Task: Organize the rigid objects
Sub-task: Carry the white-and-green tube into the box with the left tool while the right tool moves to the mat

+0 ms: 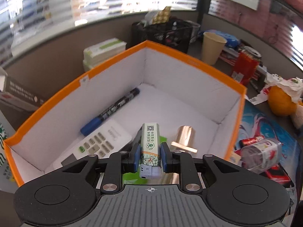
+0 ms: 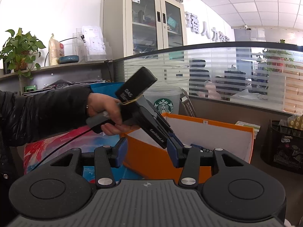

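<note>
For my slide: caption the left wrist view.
Left gripper holds a lighter over the orange box.

We saw both views brightly and evenly lit, with daylight coming through the striped glass partition (image 1: 56,9) in the left wrist view and washing it out to glare. The orange box (image 1: 189,60) had white inner walls that shone without harsh shadow. Fisheye bending curved the partition's top rail (image 2: 208,46) and darkened the corners. The blue marker (image 1: 113,111) looked slightly smeared; the far background was soft.
</note>
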`<state>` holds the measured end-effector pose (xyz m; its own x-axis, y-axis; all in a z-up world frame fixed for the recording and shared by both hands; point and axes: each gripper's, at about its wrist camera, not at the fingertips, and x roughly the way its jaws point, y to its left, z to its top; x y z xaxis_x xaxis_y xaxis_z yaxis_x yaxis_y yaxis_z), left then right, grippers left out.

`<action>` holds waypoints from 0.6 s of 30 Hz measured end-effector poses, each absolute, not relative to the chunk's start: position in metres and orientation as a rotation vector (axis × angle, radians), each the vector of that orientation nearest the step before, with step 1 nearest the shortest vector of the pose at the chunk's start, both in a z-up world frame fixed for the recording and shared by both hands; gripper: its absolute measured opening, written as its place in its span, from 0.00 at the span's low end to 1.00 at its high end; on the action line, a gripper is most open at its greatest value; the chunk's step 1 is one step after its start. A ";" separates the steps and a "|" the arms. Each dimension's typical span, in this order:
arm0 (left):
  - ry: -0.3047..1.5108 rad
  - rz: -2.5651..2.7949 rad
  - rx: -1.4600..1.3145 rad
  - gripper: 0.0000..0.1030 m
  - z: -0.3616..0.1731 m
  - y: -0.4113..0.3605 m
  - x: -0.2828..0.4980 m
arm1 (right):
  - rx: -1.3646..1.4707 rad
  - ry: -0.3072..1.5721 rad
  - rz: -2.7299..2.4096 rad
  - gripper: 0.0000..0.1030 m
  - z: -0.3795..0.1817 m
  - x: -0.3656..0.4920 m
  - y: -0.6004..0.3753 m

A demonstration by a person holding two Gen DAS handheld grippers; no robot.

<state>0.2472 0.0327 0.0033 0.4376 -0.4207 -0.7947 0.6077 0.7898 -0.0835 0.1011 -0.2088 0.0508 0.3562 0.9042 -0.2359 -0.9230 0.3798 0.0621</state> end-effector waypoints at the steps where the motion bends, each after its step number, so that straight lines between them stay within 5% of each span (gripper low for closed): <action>1: 0.931 -0.653 0.200 0.20 0.003 0.034 0.251 | -0.084 0.249 1.180 0.42 0.050 0.101 -0.210; 18: 1.108 -0.582 0.235 0.20 -0.015 0.027 0.272 | -0.223 0.469 1.045 0.47 0.009 0.094 -0.236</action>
